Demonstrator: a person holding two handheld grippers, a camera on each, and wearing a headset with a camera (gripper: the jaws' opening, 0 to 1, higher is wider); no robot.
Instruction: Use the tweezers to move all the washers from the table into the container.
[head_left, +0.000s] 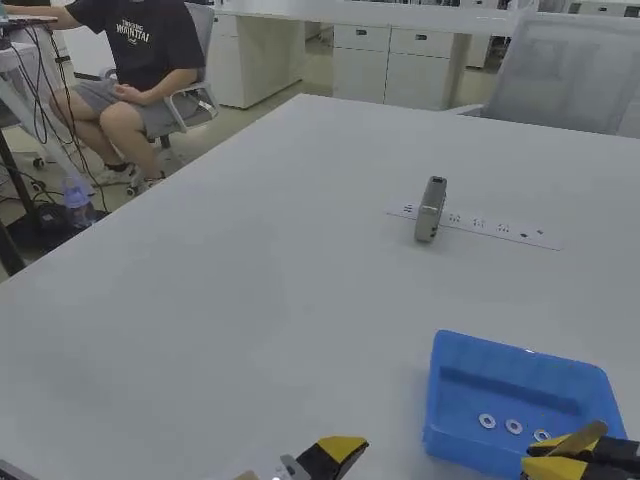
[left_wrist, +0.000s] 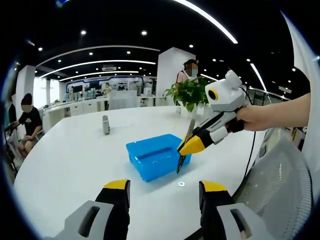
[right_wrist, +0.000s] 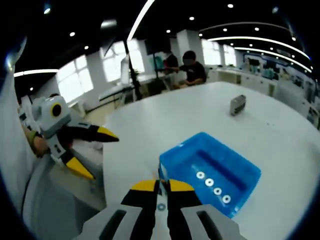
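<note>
Bearing white lettering: T-shirt (head_left: 140, 40) beyond blue container (head_left: 530, 385)

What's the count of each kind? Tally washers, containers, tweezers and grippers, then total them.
Washers: 5 (4 in the container, 1 on the table)
Container: 1
Tweezers: 1
Grippers: 2 (left gripper, right gripper)
Total: 9
</note>
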